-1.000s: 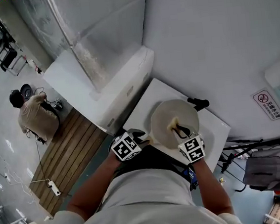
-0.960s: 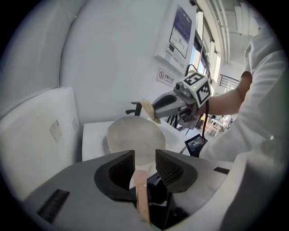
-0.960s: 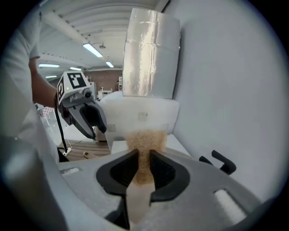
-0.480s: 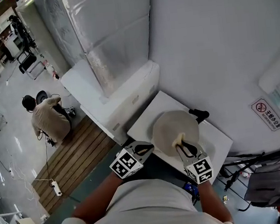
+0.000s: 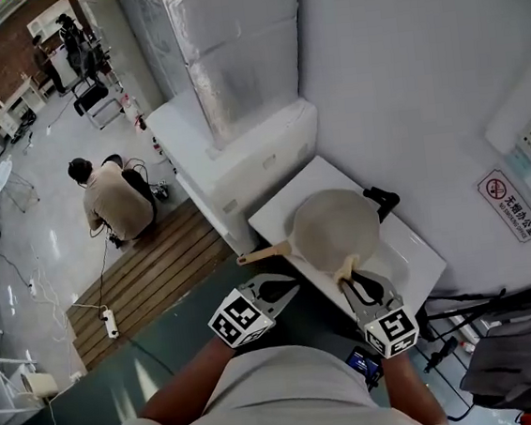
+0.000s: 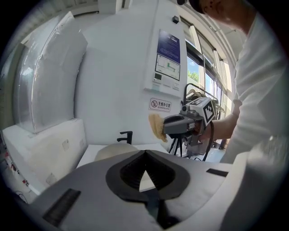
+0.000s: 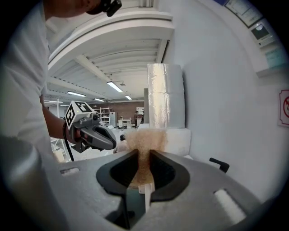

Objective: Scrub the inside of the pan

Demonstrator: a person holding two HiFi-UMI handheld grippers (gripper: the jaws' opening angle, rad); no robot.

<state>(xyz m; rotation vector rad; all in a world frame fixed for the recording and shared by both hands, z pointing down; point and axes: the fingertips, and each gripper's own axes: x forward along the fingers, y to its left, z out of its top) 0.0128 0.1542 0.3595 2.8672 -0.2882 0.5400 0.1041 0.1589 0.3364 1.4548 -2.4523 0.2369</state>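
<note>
We're clamping a tan scrubber (image 7: 143, 145) in the right gripper (image 5: 356, 284), just off the pan (image 5: 335, 228) sitting on the table (image 5: 413, 253). The left gripper (image 5: 291, 290) is hanging closed, empty, near the pan's handle (image 5: 264, 252). Scrubbing could be starting or finished.

Pan (image 5: 335, 230): smooth, matt cream interior, with a wood-toned handle (image 5: 262, 253). Sponge (image 7: 144, 135) between the right gripper (image 7: 143, 152) jaws: coarse, porous, tan. Gripper shell: matt grey plastic with black jaw linings. Column (image 7: 165, 94) beyond the jaws: glossy foil wrap.
</note>
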